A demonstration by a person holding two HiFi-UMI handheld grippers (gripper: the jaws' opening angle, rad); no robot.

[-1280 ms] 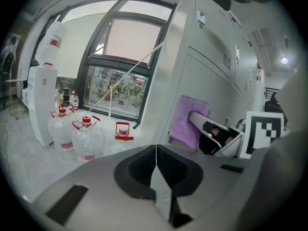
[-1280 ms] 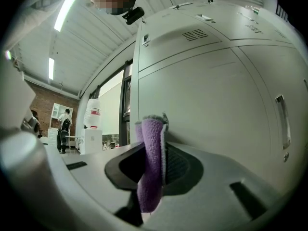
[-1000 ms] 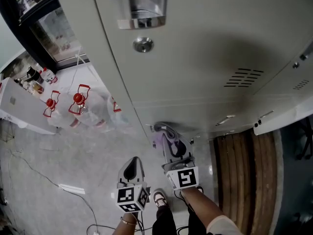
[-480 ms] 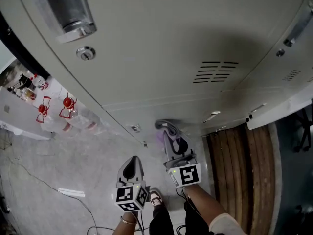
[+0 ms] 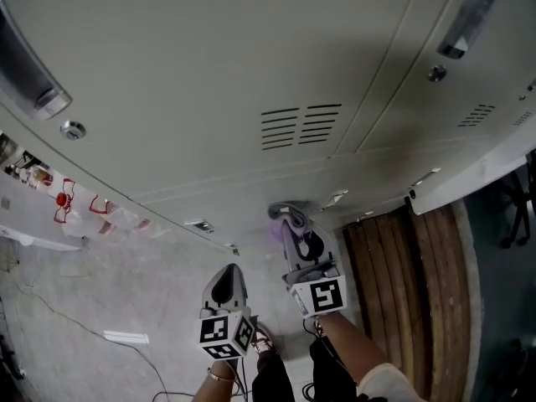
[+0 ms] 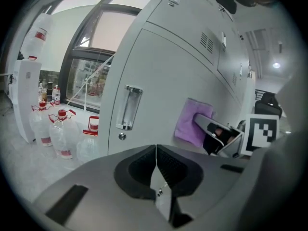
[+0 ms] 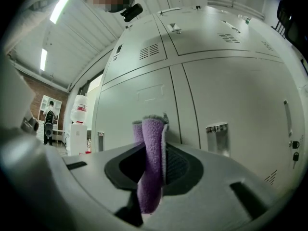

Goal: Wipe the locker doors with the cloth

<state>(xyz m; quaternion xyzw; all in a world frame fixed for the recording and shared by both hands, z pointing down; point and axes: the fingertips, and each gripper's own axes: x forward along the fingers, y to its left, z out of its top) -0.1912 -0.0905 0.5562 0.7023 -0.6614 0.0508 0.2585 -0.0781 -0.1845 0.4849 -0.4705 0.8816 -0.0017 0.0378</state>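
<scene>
Several grey locker doors [image 5: 251, 65] fill the head view, each with slotted vents and a metal handle. Below them lies a pale floor [image 5: 100, 291] with clear bottles [image 6: 60, 134] whose red-banded labels are too small to read. The right gripper [image 7: 155, 150], its cube bearing a black-and-white square marker, has its fingers clenched on the purple cloth [image 7: 150, 167], which stands up between them and lies flat against a lower door. The left gripper [image 6: 156, 153] hangs just beside it, off the doors, fingers pressed together on nothing.
</scene>
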